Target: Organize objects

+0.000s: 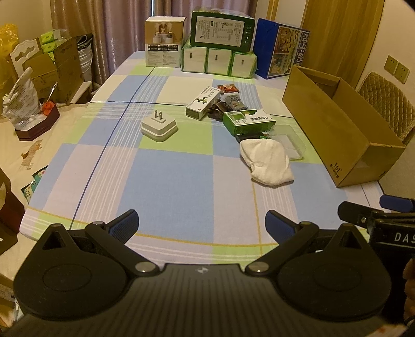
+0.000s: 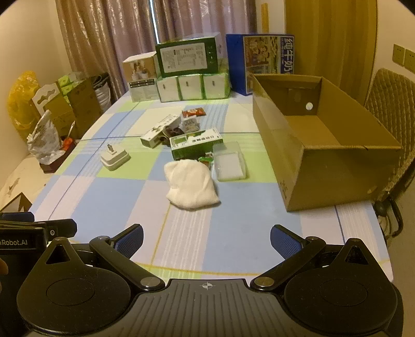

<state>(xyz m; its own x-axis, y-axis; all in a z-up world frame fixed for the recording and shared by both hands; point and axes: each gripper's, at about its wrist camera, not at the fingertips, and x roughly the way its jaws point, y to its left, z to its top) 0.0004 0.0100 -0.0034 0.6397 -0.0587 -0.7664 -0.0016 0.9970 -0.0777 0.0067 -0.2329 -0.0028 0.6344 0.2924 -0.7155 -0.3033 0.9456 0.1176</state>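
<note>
Presently both tongs, left (image 1: 201, 224) and right (image 2: 206, 239), hovered spread and empty over the surface's near edge. Ahead, the white cloth (image 2: 190, 184) lay mid-surface, nearer the right tongs, with the cardboard box (image 2: 324, 145) along the right edge.

Both views are dim and tinted a warm yellow-green, as under indoor lamps. A thin strip of cooler light shows between the curtains (image 2: 155, 23). Shadows on the worktop (image 1: 166, 181) are soft and short. Fisheye bending curves the worktop's edges and darkens the frame corners. The right wrist view is slightly softer, with print on the far boxes (image 2: 189, 57) unreadable.
</note>
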